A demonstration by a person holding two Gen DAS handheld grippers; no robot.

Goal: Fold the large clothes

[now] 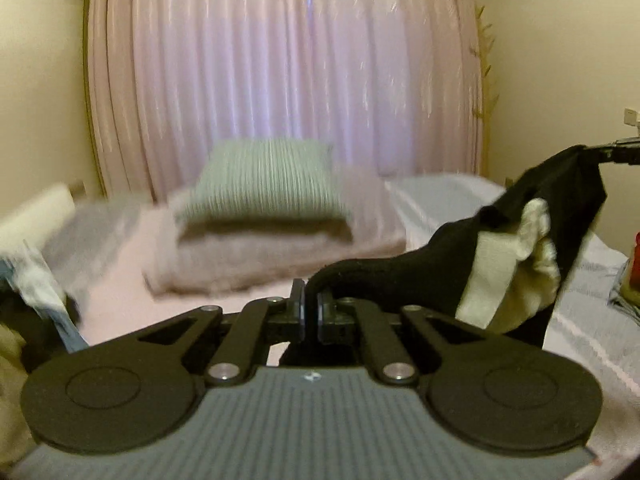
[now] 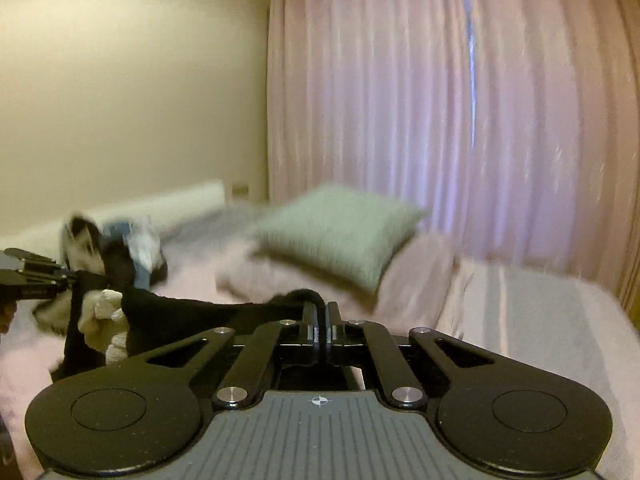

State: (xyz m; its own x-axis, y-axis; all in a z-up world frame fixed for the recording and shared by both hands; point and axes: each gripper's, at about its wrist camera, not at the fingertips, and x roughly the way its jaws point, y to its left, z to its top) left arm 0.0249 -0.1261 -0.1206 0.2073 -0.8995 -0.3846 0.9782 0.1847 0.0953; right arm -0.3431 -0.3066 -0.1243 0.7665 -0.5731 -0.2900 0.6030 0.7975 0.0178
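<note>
Black garment (image 1: 440,264) w/ a cream patch (image 1: 516,264) hangs stretched in the air between both tongs, above a pink-covered bed (image 1: 248,300). Left gripper (image 1: 311,304) pinches one edge, jaws closed on the cloth; right gripper (image 2: 320,316) clamps the other edge the same way. Fabric sags and bunches mid-span, cream part crumpled.

Left view only: right tong tip at 2 o'clock, red item (image 1: 635,256) at 3 o'clock. Right view only: clothes pile (image 2: 116,252) at 9 o'clock. Both: green pillow (image 2: 336,236) on folded pink blanket (image 1: 280,256), pink curtain (image 2: 440,100) behind. Background blurred.
</note>
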